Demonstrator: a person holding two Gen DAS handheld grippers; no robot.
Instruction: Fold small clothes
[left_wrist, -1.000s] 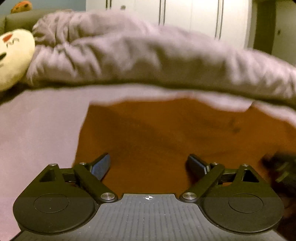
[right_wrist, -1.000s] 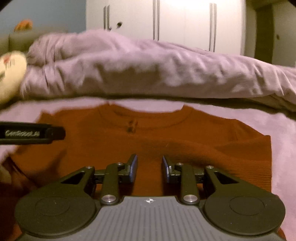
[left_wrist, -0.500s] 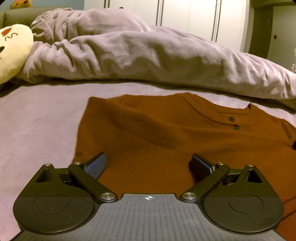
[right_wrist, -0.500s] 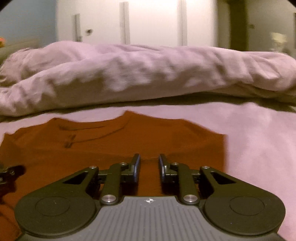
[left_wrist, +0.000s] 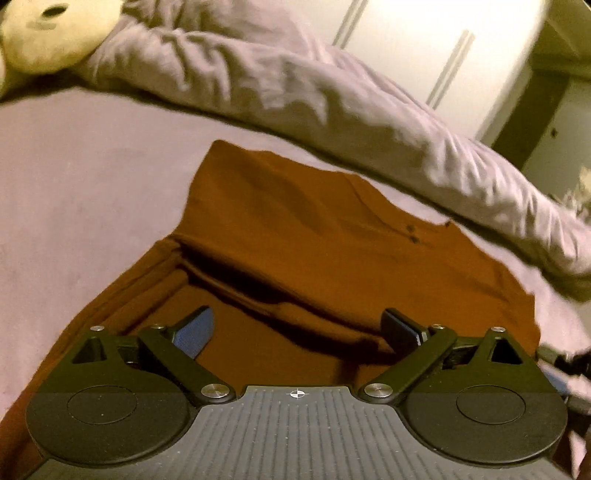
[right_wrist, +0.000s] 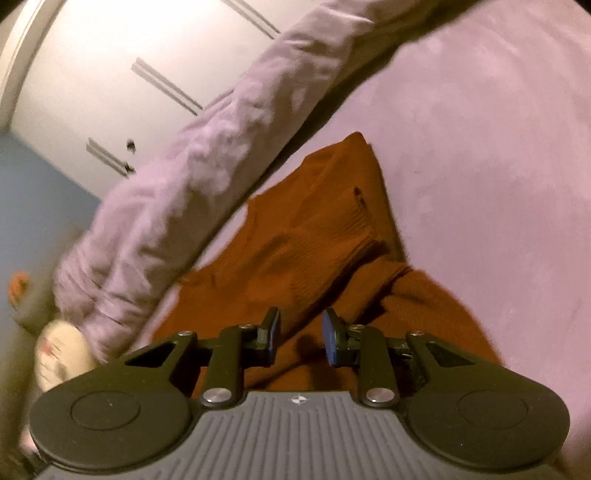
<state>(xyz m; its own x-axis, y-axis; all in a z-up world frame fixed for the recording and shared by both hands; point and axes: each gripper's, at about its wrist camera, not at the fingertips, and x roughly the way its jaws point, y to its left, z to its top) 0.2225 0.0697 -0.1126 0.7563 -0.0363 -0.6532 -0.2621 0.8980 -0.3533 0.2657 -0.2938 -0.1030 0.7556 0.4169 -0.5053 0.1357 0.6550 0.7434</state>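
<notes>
So my left gripper (left_wrist: 297, 328) has its jaws spread wide over the rust sweater (left_wrist: 332, 251), which is lying flat on the lilac bedsheet (left_wrist: 85, 177). My right gripper (right_wrist: 300, 334) has a narrow gap, nothing pinched, above the sleeve cuff (right_wrist: 360, 218).

Right gripper (right_wrist: 301, 336) narrowly parted, empty — above rust sweater (right_wrist: 314, 258) on bedsheet (right_wrist: 498, 147).

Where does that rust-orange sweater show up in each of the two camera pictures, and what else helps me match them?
Left wrist view: the rust-orange sweater fills the centre, running under the left gripper, collar buttons toward the right.
Right wrist view: the sweater lies centre, tilted, a folded sleeve on top, ahead of the right gripper.
Shared landmark: the rumpled lilac duvet behind it.
</notes>
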